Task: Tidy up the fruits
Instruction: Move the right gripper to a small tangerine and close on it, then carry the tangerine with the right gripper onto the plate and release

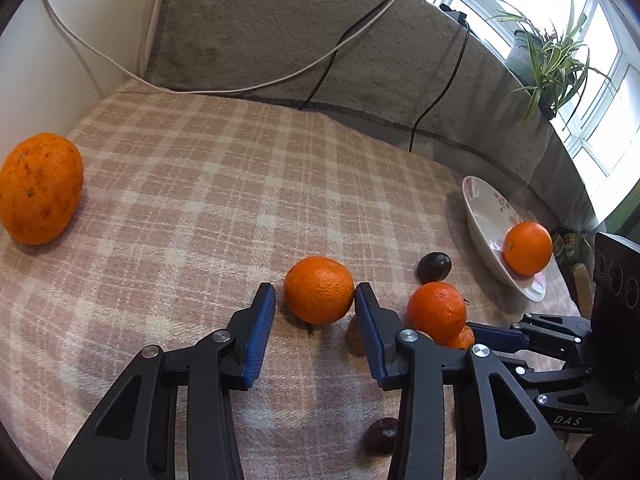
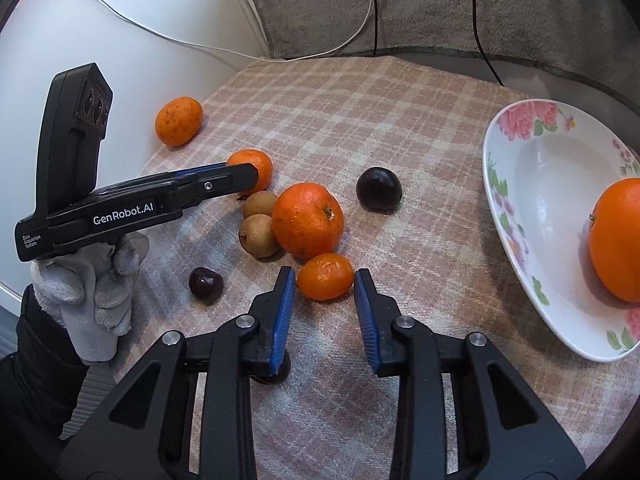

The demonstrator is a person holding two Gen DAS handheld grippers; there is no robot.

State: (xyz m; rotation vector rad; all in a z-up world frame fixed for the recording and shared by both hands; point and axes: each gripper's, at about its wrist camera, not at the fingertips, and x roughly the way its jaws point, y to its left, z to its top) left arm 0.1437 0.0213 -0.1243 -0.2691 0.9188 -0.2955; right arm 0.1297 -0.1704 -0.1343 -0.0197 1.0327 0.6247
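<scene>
My left gripper (image 1: 314, 286) is open around a tangerine (image 1: 319, 295) on the checked cloth. Its right pad touches the peel and a narrow gap shows at the left pad. From the right wrist, the same gripper (image 2: 248, 174) reaches in from the left over that tangerine (image 2: 256, 164). My right gripper (image 2: 325, 274) is shut on a small tangerine (image 2: 325, 276), with both pad tips against its sides. A flowered white plate (image 2: 496, 184) at the right holds one big orange (image 2: 618, 240).
A larger orange (image 2: 308, 220), two brown fruits (image 2: 258, 236), a dark plum (image 2: 379, 189) and a cherry (image 2: 206, 284) lie close by. A spotted orange (image 2: 179, 121) sits far left. A gloved hand (image 2: 96, 288) holds the left gripper. Cables hang over the grey cushion (image 2: 420, 8) behind.
</scene>
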